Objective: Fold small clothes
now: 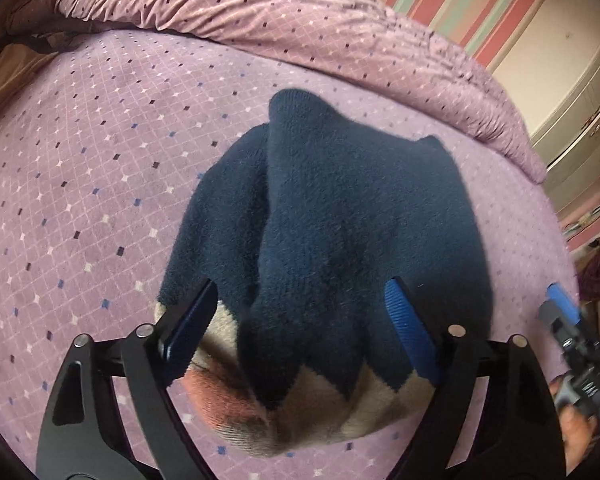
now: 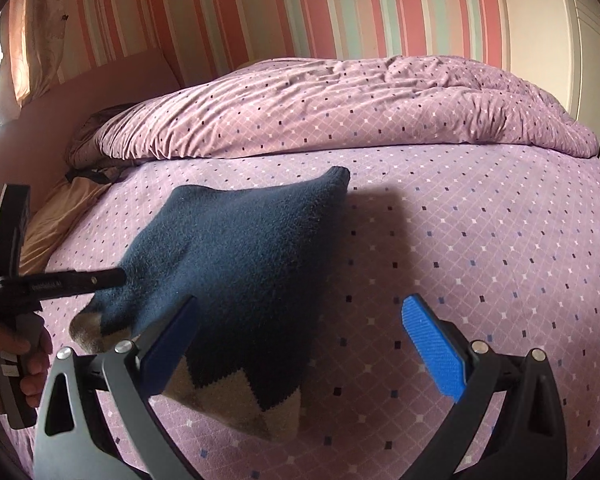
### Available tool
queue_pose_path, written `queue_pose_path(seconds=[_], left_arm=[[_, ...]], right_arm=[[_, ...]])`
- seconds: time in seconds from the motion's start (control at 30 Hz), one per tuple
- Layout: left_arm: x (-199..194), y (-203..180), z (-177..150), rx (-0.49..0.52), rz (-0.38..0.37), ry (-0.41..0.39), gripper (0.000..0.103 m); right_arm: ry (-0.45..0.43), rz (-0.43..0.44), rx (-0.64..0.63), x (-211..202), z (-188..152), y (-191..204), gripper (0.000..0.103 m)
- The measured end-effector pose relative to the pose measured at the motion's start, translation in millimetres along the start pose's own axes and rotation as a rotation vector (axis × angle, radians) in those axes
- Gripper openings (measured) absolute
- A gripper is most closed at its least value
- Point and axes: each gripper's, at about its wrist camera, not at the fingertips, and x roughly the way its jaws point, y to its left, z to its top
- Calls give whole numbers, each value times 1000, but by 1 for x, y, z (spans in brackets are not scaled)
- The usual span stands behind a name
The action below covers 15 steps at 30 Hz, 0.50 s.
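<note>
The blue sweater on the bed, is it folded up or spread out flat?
Folded. The blue sweater lies bunched on the purple bed sheet, with one layer lapped over another and no sleeve laid out.

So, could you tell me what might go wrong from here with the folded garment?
1. The navy knit garment lies bunched, one flap sticking up; it may spring open.
2. The left gripper straddles it with open jaws; closing could catch several layers.
3. The right gripper is open beside it and could drag its edge.
</note>
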Motion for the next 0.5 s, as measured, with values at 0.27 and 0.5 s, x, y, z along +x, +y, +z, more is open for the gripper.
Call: queue_pose_path(seconds=[0.27,0.5], left_arm=[[8,-23,-11,83,-13,5,70],[1,-13,0,49,-52,-5,22]], right_arm=[[22,11,-11,10,2,3,101],[31,22,-9,13,1,5,101]])
